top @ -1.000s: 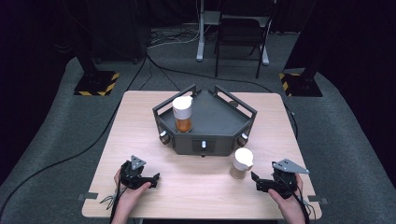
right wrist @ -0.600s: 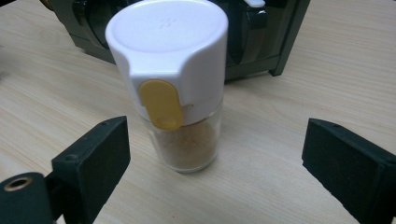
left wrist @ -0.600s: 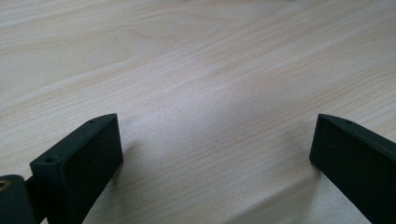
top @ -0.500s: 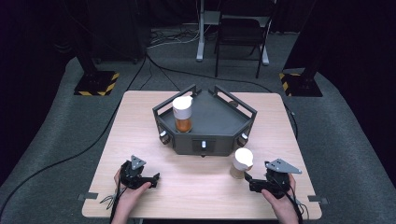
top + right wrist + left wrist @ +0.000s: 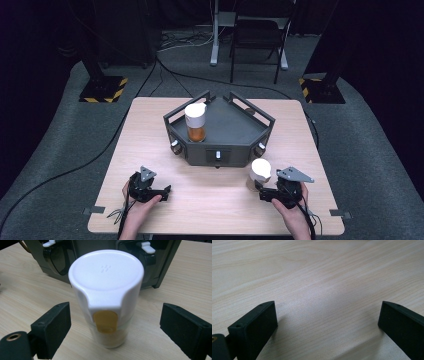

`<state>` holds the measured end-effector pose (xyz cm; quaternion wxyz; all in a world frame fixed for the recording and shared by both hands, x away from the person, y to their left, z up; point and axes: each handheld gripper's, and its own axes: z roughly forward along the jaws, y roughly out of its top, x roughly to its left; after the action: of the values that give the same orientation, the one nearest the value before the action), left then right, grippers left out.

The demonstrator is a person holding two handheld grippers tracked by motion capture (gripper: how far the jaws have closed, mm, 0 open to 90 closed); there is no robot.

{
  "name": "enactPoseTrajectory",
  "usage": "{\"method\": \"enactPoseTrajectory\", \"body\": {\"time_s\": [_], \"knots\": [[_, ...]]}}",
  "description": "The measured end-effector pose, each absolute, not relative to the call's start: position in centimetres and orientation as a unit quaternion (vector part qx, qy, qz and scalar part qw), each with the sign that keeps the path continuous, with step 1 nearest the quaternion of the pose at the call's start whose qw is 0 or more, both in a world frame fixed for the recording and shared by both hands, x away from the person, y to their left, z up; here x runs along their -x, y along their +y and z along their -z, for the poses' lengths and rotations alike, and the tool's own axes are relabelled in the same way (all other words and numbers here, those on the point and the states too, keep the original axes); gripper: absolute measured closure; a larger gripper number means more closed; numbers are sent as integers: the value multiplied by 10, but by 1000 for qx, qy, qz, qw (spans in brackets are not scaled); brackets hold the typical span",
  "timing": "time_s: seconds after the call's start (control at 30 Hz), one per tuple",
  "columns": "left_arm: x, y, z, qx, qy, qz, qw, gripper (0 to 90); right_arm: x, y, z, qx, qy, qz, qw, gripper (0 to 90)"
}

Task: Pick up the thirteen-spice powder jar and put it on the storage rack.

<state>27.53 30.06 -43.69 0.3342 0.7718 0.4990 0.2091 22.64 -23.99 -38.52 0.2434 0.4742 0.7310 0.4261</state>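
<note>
Closing in since a second ago, the right hand-held gripper (image 5: 266, 194) now brackets the white-capped jar (image 5: 106, 298) standing on the tabletop (image 5: 210, 200) before the dark tray (image 5: 220, 131), jaws wide for a grasp, while the left hand-held gripper (image 5: 159, 192) rests spread and empty.

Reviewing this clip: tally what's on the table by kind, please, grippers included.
White-capped jars: 2, one in the tray, one on the table between the open right gripper's jaws
Dark tray: 1
Handheld grippers: 2, left gripper, right gripper
Total: 5
</note>
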Motion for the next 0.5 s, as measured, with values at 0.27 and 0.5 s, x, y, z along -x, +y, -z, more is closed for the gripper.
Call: {"method": "enactPoseTrajectory", "body": {"time_s": [0.27, 0.5], "knots": [[-276, 301, 437, -772, 499, -209, 334, 21, -235, -227, 384, -476, 733, -419, 248, 111], [-276, 300, 437, -772, 498, -209, 334, 19, -243, -217, 385, -482, 733, -409, 252, 146]]}}
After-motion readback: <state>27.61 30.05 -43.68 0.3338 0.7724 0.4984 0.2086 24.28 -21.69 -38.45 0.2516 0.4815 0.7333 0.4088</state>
